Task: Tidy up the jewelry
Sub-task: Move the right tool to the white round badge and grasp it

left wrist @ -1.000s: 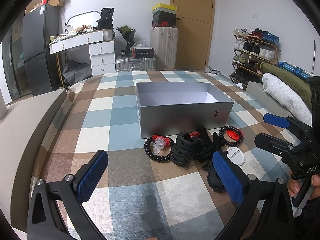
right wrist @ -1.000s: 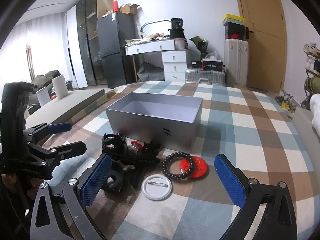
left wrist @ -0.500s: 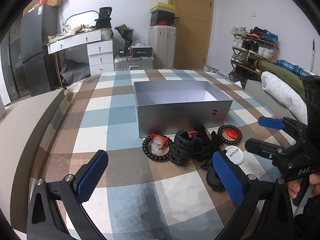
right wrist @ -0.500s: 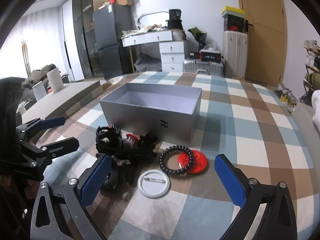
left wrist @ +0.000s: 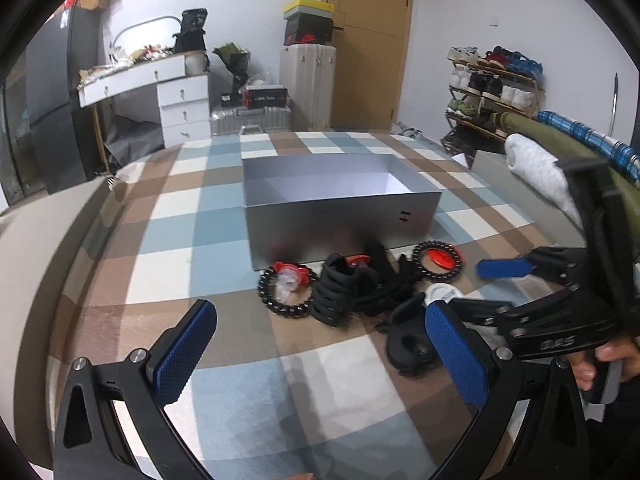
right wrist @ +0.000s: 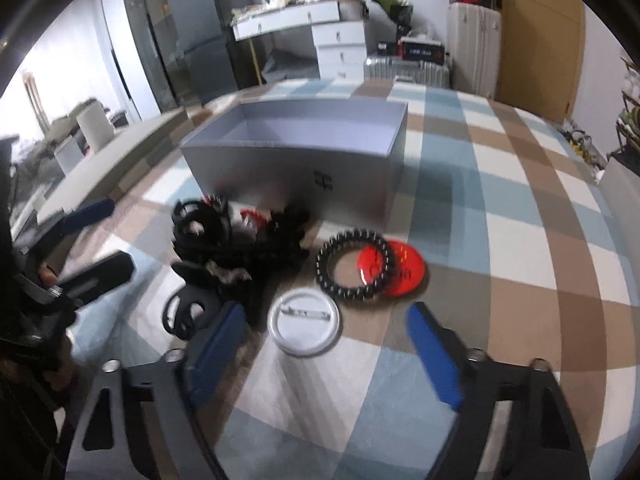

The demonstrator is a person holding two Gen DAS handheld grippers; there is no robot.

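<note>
Nearest in the right wrist view, the right gripper (right wrist: 320, 344) points down at the checked cloth (right wrist: 520, 208), its blue pads apart with nothing pressed between them; its jaws have just been closing from their widest, and the white round badge (right wrist: 305, 327) lies just beyond the tips, roughly centred between them. In its own view the left gripper (left wrist: 320, 344) hangs to the left of the pile with its jaws wide and empty. Just past the badge lies a black beaded bracelet (right wrist: 354, 265) overlapping a red disc (right wrist: 402, 268), and left of them a tangle of black bands and clips (right wrist: 236, 240). A second beaded bracelet (left wrist: 285, 292) with a small red piece inside it lies at the left end of the pile. Beyond everything stands the open grey box (right wrist: 296, 168), which looks empty from here. The badge is thin and flat against soft cloth, so I judge the main risk is that the pads pinch fabric or slide over its rim, pushing it along instead of lifting it. The left pad also sits close to the black tangle, so a slightly offset closure could snag a band and drag neighbouring pieces. The picture is blurred, so the exact alignment is uncertain.
</note>
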